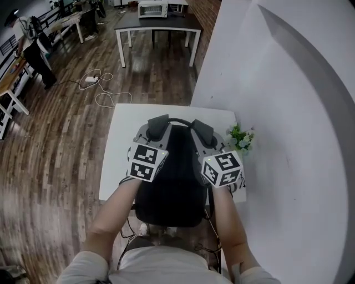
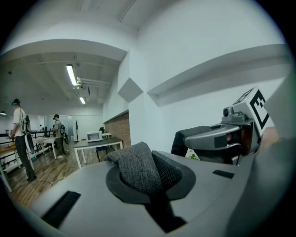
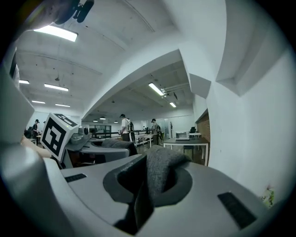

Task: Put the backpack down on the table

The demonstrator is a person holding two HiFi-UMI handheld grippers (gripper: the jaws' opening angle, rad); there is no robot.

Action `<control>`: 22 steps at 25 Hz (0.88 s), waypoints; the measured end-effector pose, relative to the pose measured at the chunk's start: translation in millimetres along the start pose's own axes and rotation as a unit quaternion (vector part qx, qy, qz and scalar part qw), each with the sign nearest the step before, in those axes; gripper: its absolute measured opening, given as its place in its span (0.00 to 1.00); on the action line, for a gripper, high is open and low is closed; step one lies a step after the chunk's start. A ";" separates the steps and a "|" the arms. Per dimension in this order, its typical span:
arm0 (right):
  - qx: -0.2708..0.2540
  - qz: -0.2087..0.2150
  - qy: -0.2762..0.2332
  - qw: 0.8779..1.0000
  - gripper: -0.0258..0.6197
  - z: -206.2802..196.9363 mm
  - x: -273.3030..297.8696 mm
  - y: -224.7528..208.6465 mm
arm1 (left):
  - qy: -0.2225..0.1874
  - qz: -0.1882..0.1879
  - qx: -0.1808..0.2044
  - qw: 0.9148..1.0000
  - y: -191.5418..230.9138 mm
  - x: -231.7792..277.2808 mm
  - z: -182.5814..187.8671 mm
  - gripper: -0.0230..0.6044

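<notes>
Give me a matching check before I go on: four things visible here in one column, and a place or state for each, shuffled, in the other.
1. black fabric backpack
2. small green leafy plant
3. white boxy oven
4. left tool

A. on the dark table far back
B. clamped shut on the backpack's grey fabric
C. at the white square table's right edge, by the wall
D. gripped at its top from both sides

Pairs: 1-D, 2-C, 3-A, 4-B.
</notes>
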State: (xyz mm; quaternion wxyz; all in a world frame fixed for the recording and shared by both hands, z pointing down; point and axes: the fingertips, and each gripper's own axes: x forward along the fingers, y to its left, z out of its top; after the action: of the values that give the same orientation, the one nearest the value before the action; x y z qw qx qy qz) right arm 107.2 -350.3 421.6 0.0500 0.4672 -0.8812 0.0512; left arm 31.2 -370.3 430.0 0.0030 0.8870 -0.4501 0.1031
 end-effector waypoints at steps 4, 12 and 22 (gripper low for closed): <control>-0.012 0.002 0.028 1.000 0.12 -27.0 23.9 -8.5 | 0.035 -0.012 -0.006 0.999 4.8 22.5 -26.3 0.11; -0.002 0.005 0.093 0.996 0.13 -79.0 62.7 -32.0 | 0.097 -0.032 -0.030 0.994 15.5 61.5 -80.5 0.13; 0.079 0.015 0.193 0.978 0.22 -161.2 93.9 -60.6 | 0.173 -0.042 -0.043 0.983 24.2 96.5 -149.2 0.22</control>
State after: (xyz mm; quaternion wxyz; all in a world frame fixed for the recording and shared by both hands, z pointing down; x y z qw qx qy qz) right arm 111.5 -438.9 596.6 0.1816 0.4376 -0.8551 0.2106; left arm 40.3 -447.1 591.8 0.1234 0.8727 -0.4095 0.2355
